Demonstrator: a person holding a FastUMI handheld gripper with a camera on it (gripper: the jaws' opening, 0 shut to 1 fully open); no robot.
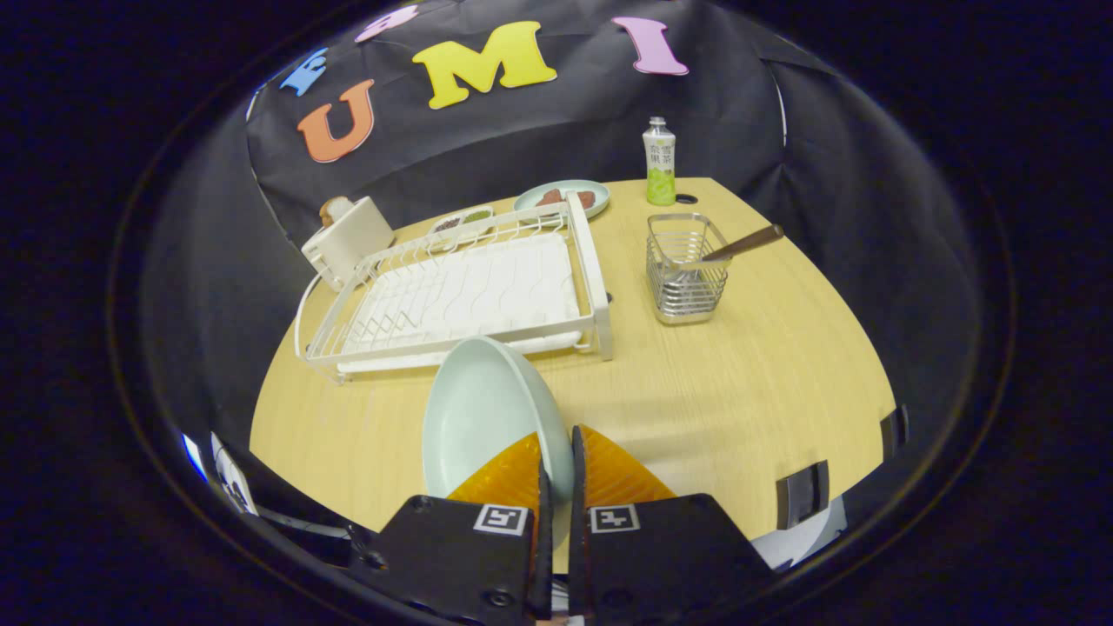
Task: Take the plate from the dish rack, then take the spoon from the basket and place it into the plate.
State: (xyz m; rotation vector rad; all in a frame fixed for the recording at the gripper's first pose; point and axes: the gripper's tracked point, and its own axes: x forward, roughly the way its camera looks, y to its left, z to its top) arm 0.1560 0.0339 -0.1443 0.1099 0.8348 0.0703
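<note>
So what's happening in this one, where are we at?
The gripper is shut on the rim of a pale green plate, holding it on edge in front of the white dish rack, which has no dishes in its slots. The spoon is in the wire basket to the right of the rack, its brown handle leaning out over the rim. So the plate is out of the rack and the spoon step is not yet done.

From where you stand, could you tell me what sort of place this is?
Likely a mock kitchen counter: a dish rack, a wire basket holding a spoon, and a plate gripped in the fingers.
</note>
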